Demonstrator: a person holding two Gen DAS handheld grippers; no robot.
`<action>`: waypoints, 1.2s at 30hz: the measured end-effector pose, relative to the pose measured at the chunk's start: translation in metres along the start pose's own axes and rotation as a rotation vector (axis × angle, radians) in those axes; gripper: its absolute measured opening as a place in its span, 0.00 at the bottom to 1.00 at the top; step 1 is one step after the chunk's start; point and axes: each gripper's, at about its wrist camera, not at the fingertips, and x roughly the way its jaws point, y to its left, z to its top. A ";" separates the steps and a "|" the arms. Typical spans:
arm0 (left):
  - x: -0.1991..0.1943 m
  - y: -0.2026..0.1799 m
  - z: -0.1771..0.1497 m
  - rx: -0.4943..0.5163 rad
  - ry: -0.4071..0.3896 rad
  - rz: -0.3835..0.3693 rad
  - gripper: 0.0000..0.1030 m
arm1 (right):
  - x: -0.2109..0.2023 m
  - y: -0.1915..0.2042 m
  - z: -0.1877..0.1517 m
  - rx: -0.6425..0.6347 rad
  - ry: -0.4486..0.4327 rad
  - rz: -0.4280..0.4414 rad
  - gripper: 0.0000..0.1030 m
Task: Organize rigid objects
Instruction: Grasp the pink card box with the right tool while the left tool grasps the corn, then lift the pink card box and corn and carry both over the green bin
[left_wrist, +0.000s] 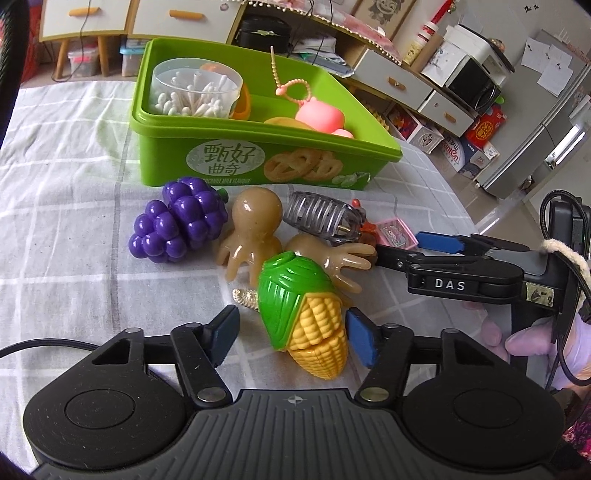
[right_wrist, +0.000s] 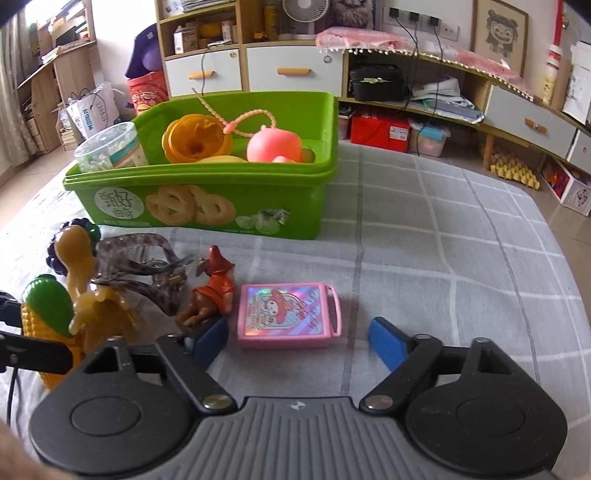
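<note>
Left gripper lower centre, fingers flanking toy corn, seemingly barely touching, right gripper lower centre, fingers apart around pink case, green bin upper left

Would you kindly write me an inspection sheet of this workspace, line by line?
Surface: checked grey-and-white cloth, lightly wrinkled.
Job's things: green box holds a cotton swab tub, an orange toy and a pink toy. On the cloth: purple grapes, two tan octopus toys, toy corn, hair claw, figurine, pink case.
Clutter: nothing seen beyond these.
Grippers: left gripper straddles the corn, right pad touching, left pad apart; right gripper open around the pink case.
Cables: black lead at the left gripper.
Surroundings: drawers, shelves, boxes on the floor.
</note>
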 end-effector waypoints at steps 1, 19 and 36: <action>0.000 -0.001 0.000 0.000 0.001 -0.002 0.60 | 0.000 0.001 0.000 -0.004 -0.004 0.005 0.42; -0.002 -0.007 0.003 -0.022 -0.004 -0.001 0.50 | -0.022 -0.004 -0.012 -0.059 -0.012 0.104 0.26; -0.003 -0.010 0.006 -0.042 -0.010 0.007 0.50 | -0.056 -0.024 -0.043 -0.180 0.087 0.345 0.26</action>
